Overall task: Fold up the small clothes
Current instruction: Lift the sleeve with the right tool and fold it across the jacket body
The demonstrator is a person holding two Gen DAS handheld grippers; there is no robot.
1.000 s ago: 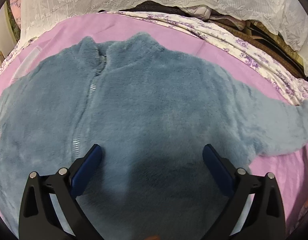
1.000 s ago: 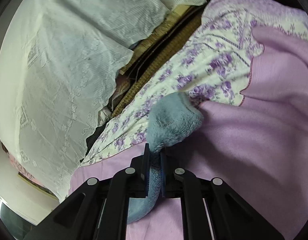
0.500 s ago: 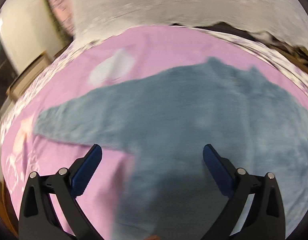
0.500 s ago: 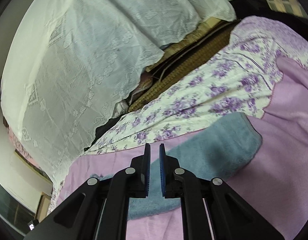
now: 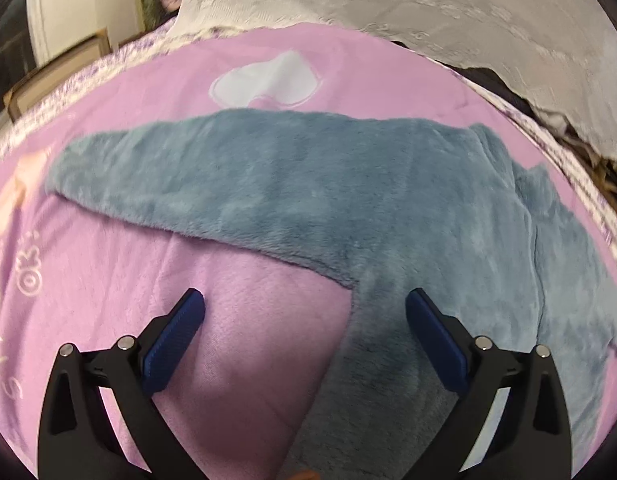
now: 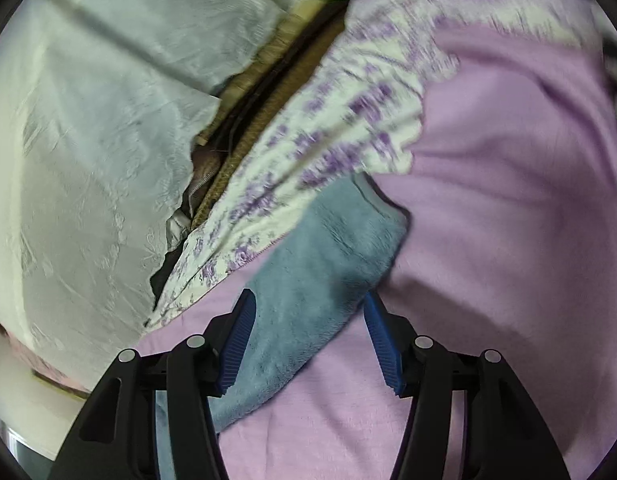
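Note:
A small blue-grey fleece jacket (image 5: 348, 200) lies flat on a pink blanket (image 5: 108, 260). Its left sleeve (image 5: 148, 172) stretches out to the left in the left wrist view. My left gripper (image 5: 304, 304) is open and empty, hovering over the armpit corner where sleeve meets body. In the right wrist view the other sleeve (image 6: 320, 264) lies flat on the blanket, its cuff toward the floral sheet. My right gripper (image 6: 308, 312) is open, its blue pads (image 6: 236, 344) on either side of the sleeve and apart from it.
A white lace cover (image 5: 428, 8) drapes over bedding at the back; it also shows in the right wrist view (image 6: 88, 120). A purple floral sheet (image 6: 328, 128) borders the blanket. A white heart print (image 5: 268, 80) lies beyond the sleeve. Wooden furniture (image 5: 56, 68) stands far left.
My right gripper opened and let go of the sleeve, which now lies flat. My left gripper swung left from over the jacket's front to the left sleeve and armpit, staying open.

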